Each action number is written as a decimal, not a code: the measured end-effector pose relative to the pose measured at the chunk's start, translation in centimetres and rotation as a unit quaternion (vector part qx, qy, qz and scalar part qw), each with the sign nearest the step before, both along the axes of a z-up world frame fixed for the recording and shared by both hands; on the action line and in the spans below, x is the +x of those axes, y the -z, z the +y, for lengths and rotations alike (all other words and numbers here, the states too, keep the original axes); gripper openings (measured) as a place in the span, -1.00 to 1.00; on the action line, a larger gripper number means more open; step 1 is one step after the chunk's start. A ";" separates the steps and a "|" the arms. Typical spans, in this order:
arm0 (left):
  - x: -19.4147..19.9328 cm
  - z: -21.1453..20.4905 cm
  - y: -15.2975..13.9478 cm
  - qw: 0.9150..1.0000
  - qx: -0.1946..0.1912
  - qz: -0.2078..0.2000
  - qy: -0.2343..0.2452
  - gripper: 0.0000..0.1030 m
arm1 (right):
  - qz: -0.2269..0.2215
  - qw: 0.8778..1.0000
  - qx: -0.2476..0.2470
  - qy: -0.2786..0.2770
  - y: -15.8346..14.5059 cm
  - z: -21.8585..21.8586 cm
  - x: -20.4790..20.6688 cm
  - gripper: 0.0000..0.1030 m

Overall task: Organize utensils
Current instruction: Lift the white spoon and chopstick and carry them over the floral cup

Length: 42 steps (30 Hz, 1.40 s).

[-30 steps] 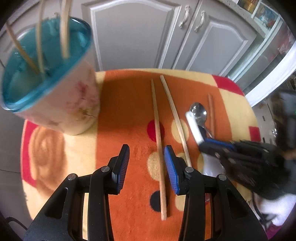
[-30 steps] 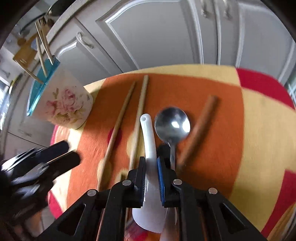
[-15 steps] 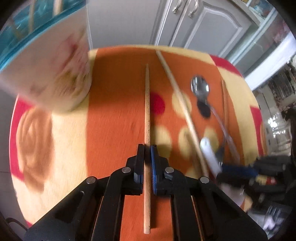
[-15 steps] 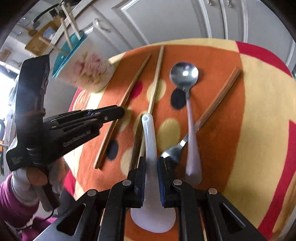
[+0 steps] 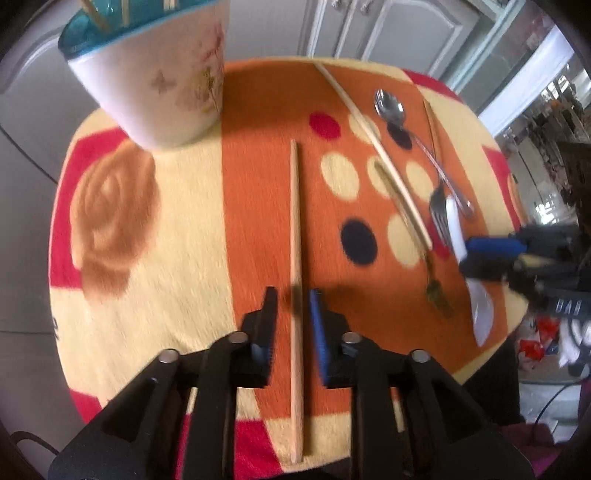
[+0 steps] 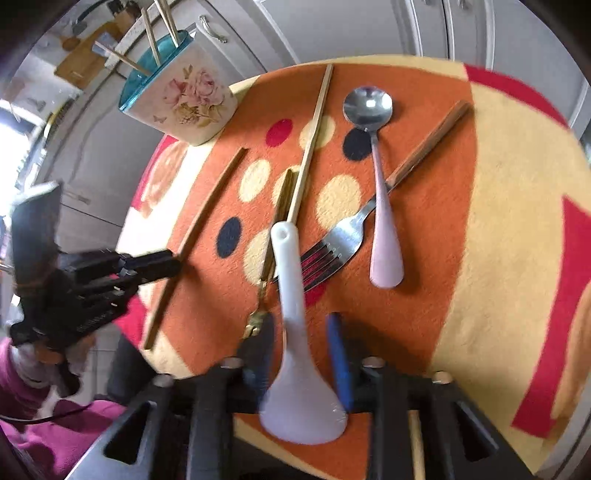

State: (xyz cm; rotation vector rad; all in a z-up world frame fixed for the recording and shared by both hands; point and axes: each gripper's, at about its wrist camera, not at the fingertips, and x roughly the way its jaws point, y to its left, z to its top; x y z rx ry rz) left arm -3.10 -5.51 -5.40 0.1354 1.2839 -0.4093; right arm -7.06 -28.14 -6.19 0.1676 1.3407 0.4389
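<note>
A pale wooden chopstick (image 5: 295, 221) lies on the orange patterned mat, running between the fingers of my left gripper (image 5: 293, 301). The jaws are opening, with a gap on both sides of the stick. In the right wrist view a white ceramic spoon (image 6: 290, 280) lies handle-away between the fingers of my right gripper (image 6: 300, 325). Those jaws are opening too and do not press on it. A floral cup (image 5: 166, 81) with a teal inside holds several chopsticks at the mat's far left.
On the mat (image 6: 498, 221) also lie a second pale chopstick (image 6: 312, 140), a pink-handled metal spoon (image 6: 380, 221), a steel fork (image 6: 332, 243), a brown chopstick (image 6: 428, 147) and a gold-tipped utensil (image 6: 275, 221). Grey cabinet doors (image 6: 351, 26) stand behind. The mat's near edge is close to both grippers.
Half a second ago the left jaws were closed on the chopstick and the right jaws on the white spoon; both pairs now stand apart. Both grippers moved toward the mat's near edge.
</note>
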 end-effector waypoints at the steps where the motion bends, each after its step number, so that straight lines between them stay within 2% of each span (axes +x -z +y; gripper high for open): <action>1: 0.8 0.0 -0.2 1.000 -0.003 -0.006 -0.006 -0.59 | -0.004 1.000 -0.007 -0.003 0.0 0.5 0.3 -0.40; 9: 3.8 -2.3 0.4 0.999 0.025 -0.017 -0.014 -0.54 | -0.036 0.999 -0.019 0.002 -1.5 1.6 2.0 -0.40; 13: 5.0 -4.1 1.1 0.999 0.040 -0.023 -0.006 -0.54 | -0.041 0.999 -0.025 -0.006 -1.0 2.3 2.6 -0.40; 17: 5.9 -5.1 1.2 0.999 0.041 -0.030 0.002 -0.55 | -0.042 0.999 -0.011 -0.005 -0.6 2.3 2.8 -0.64; 18: 6.2 -5.2 1.2 0.999 0.037 -0.028 0.003 -0.66 | -0.045 0.999 -0.006 -0.005 -0.7 2.3 2.8 -0.67; 19: 6.4 -5.4 1.1 0.999 0.032 -0.027 0.007 -0.92 | -0.046 0.999 -0.003 -0.006 -0.8 2.4 2.8 -0.73; 22: 6.2 -4.9 0.6 0.999 0.020 -0.026 0.004 -0.93 | -0.051 0.999 -0.001 -0.008 -1.0 2.4 2.6 -0.74; 31: 2.8 0.9 -6.0 0.996 -0.066 -0.051 -0.027 -0.93 | -0.082 0.996 0.029 -0.001 -4.7 1.3 0.5 -0.77; 37: -0.3 3.2 -11.0 0.990 -0.095 -0.094 -0.037 -0.93 | -0.115 0.992 0.049 -0.015 -7.7 2.1 -0.5 -0.81; 42: -1.8 4.7 -13.6 0.986 -0.101 -0.123 -0.047 -0.93 | -0.146 0.987 0.050 -0.033 -10.1 3.3 -0.8 -0.85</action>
